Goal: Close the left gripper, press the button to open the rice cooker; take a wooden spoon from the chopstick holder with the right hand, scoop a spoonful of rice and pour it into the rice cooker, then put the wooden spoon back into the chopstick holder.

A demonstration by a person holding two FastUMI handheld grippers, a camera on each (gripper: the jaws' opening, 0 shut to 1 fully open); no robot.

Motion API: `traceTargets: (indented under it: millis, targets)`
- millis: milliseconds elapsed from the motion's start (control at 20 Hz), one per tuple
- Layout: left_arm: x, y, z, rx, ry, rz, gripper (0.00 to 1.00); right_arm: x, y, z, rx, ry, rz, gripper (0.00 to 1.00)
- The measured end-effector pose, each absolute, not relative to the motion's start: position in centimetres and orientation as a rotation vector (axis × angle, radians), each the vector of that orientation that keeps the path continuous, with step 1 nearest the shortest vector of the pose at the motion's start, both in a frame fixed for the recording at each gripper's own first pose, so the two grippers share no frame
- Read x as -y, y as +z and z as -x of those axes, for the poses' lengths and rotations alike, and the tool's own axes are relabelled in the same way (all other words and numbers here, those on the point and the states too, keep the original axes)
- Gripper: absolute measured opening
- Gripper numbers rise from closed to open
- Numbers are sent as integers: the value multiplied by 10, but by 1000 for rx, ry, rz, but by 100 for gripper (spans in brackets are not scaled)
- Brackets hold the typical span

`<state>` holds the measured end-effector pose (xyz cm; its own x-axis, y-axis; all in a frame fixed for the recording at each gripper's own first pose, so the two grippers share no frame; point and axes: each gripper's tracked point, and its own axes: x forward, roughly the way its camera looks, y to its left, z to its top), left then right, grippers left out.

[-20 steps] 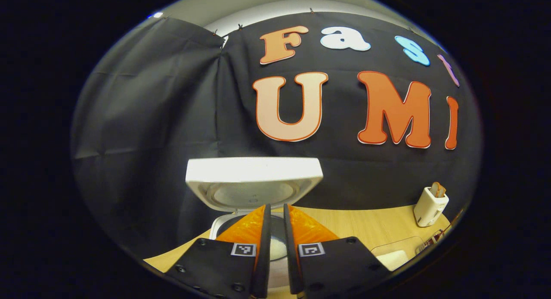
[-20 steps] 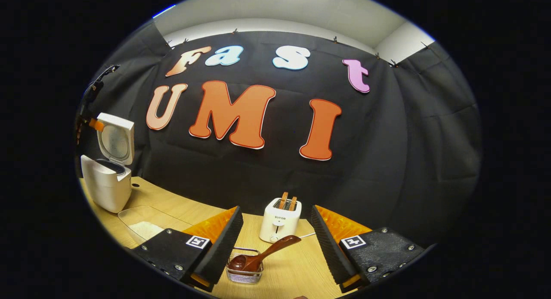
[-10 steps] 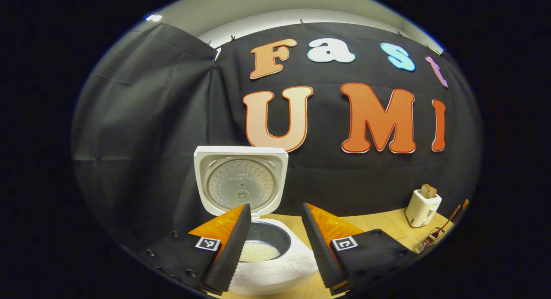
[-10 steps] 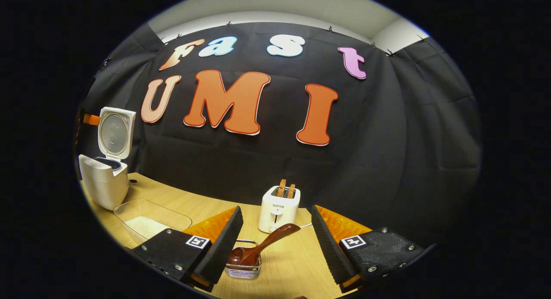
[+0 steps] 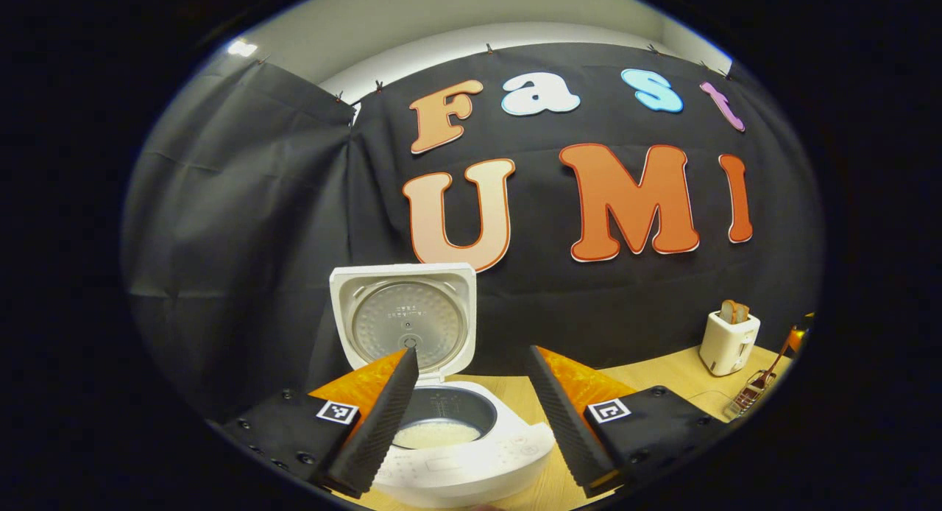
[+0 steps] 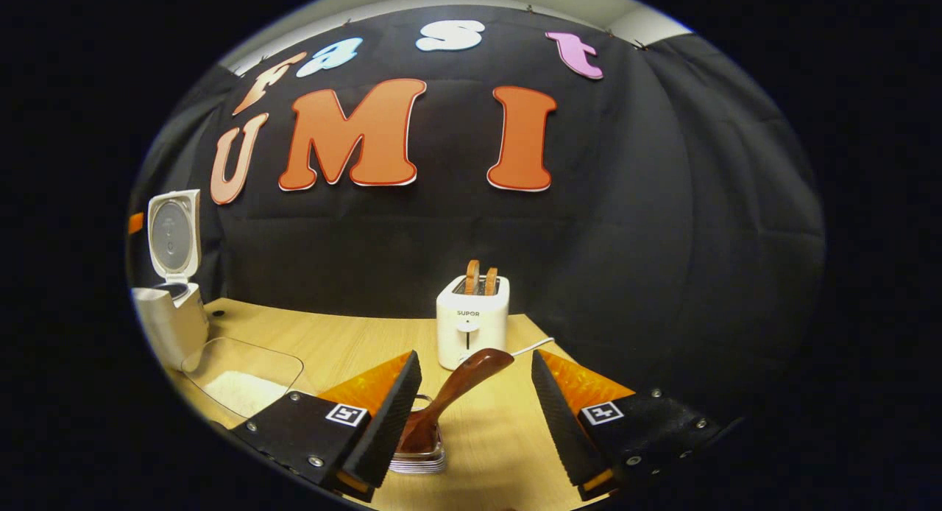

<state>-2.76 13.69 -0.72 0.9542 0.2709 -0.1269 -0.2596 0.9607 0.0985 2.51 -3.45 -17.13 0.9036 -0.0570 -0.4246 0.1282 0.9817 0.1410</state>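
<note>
Just wooden table [image 6: 353, 342], black cloth wall [image 6: 662, 238]

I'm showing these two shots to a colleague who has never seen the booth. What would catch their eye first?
Probably the white rice cooker at the near left of the wooden table, its lid standing upright and pale rice in the pot. Next, the dark brown wooden spoon leaning out of a small wire holder between the open jaws of the right gripper. Behind it stands a white toaster with two slices up.
</note>
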Motion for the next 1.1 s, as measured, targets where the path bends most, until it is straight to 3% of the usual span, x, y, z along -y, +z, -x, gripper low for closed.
traceTargets:
  millis: [300, 350, 450, 550, 600, 700, 850, 900, 950, 1050, 1100]
  targets:
    - [-126, -11, 29, -148, 256, -128, 96, 33, -184, -39, -439, -83, -334, 76]
    - [-124, -11, 29, -147, 251, -132, 96, 34, -187, -42, -444, -87, -353, 67]
    - [-121, -11, 28, -148, 246, -137, 99, 33, -194, -45, -460, -89, -405, 62]
    - [-119, -12, 26, -147, 242, -140, 95, 30, -201, -50, -470, -87, -471, 57]
    - [-118, -14, 26, -148, 241, -142, 95, 31, -206, -53, -481, -93, -499, 49]
    - [-119, -17, 26, -155, 243, -143, 99, 31, -208, -57, -483, -92, -542, 54]
    - [-121, -24, 27, -172, 247, -136, 95, 28, -210, -58, -490, -95, -594, 40]
    - [-122, -26, 27, -177, 251, -132, 100, 28, -209, -59, -489, -100, -597, 31]
    - [-124, -26, 27, -181, 253, -127, 96, 27, -209, -58, -490, -102, -599, 35]
    - [-125, -28, 28, -184, 255, -120, 100, 23, -202, -57, -486, -87, -632, 31]
    - [-125, -29, 29, -184, 255, -118, 95, 20, -198, -57, -478, -82, -649, 27]
